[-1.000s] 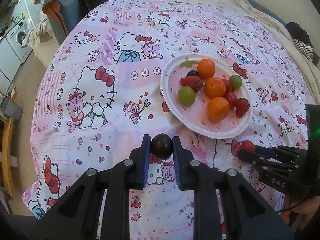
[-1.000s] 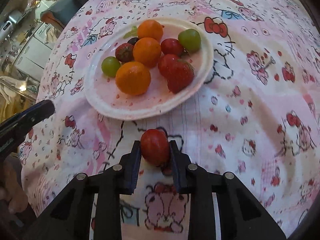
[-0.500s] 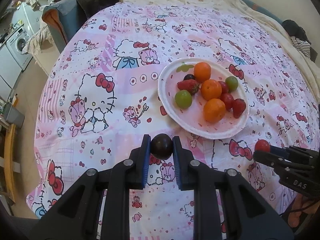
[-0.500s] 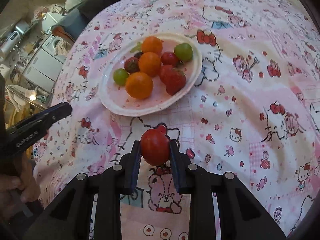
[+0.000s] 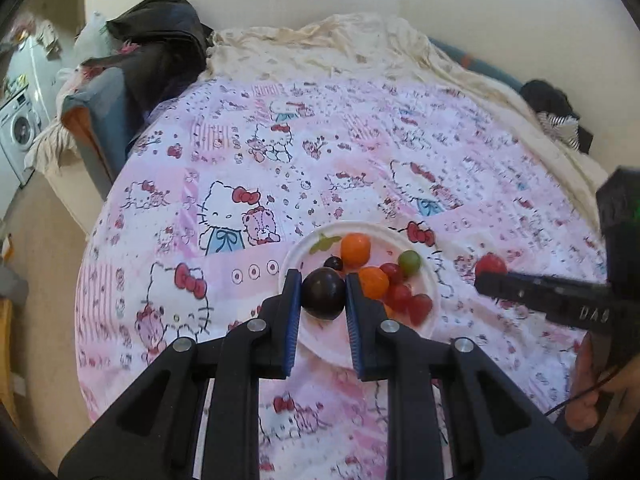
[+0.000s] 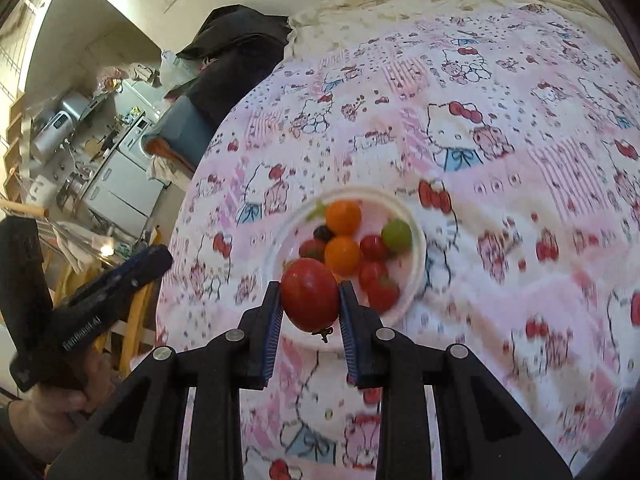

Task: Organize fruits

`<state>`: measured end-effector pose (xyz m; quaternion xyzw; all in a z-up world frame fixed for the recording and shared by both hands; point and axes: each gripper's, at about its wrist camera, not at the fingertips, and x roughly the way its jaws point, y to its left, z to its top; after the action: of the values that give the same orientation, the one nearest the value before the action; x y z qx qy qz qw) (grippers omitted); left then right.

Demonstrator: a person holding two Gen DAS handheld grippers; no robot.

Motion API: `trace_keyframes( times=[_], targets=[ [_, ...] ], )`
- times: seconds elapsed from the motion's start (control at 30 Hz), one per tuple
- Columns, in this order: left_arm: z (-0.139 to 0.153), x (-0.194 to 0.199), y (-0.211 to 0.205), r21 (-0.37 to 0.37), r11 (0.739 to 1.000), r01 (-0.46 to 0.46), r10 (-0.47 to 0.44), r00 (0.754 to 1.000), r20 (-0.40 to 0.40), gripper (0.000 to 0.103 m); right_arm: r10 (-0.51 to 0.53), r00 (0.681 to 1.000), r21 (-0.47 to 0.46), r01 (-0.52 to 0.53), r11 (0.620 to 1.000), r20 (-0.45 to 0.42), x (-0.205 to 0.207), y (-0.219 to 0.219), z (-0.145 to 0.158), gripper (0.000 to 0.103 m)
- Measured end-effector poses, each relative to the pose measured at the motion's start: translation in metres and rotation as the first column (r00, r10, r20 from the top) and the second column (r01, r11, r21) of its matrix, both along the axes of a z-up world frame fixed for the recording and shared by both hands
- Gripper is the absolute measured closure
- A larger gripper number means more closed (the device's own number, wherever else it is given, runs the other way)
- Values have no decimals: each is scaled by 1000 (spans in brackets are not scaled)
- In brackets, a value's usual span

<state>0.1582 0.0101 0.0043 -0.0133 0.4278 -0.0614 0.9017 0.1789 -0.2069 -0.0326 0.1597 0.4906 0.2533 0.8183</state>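
My left gripper (image 5: 323, 294) is shut on a dark purple plum (image 5: 323, 293) and holds it high above the near side of a white plate (image 5: 298, 248). My right gripper (image 6: 310, 300) is shut on a red tomato (image 6: 310, 294), also held high over the plate (image 6: 416, 236). The plate lies on a pink cartoon-cat bedspread (image 5: 280, 160) and holds oranges (image 5: 355, 248), green grapes (image 5: 409, 262), red tomatoes, a strawberry (image 5: 420, 309) and a small dark grape (image 5: 333, 263). The right gripper with its tomato (image 5: 490, 265) shows at the right of the left wrist view.
A dark pile of clothes (image 5: 160, 40) and a grey cushion (image 5: 100, 120) sit at the bed's far left corner. A cream blanket (image 5: 360, 40) covers the far end. A washing machine (image 5: 18, 132) and kitchen clutter stand beyond the left edge.
Both grippers have lifted well up and tilted toward the room, each still holding its fruit. The plate now looks smaller and sits behind the held fruits.
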Motion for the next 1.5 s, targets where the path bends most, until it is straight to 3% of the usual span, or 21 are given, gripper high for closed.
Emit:
trace_keyframes(
  times=[0.33,0.63,0.7,0.87,1.13,1.2,1.27,1.5],
  targets=[
    [-73,38,-38,87,990,112,-100,986,-130,85,-31,996,-60,26,998,-84,57,4,-48,74],
    [-99,49,-28,85,995,47,-32,984,-174,83,-62,984,-84,48,995,-166,63,0,-80,73],
    [-102,50,-29,101,994,48,-28,981,-191,79,-66,983,-85,51,995,-173,65,0,-82,73],
    [-100,47,-28,101,994,30,-11,983,-181,32,-65,980,-83,50,995,-186,68,3,-85,72],
    [-93,48,-25,72,997,16,-3,984,-177,29,-58,979,-66,46,997,-196,69,6,-88,71],
    [-91,47,-24,66,998,11,0,986,-169,29,-57,979,-69,44,997,-195,69,6,-86,62],
    [-87,44,-23,66,998,0,10,989,-148,29,-66,982,-71,54,996,-176,68,6,-81,21],
    [-70,39,-13,34,998,-59,61,995,-82,29,-72,995,-91,65,994,-75,65,6,-56,17]
  ],
)
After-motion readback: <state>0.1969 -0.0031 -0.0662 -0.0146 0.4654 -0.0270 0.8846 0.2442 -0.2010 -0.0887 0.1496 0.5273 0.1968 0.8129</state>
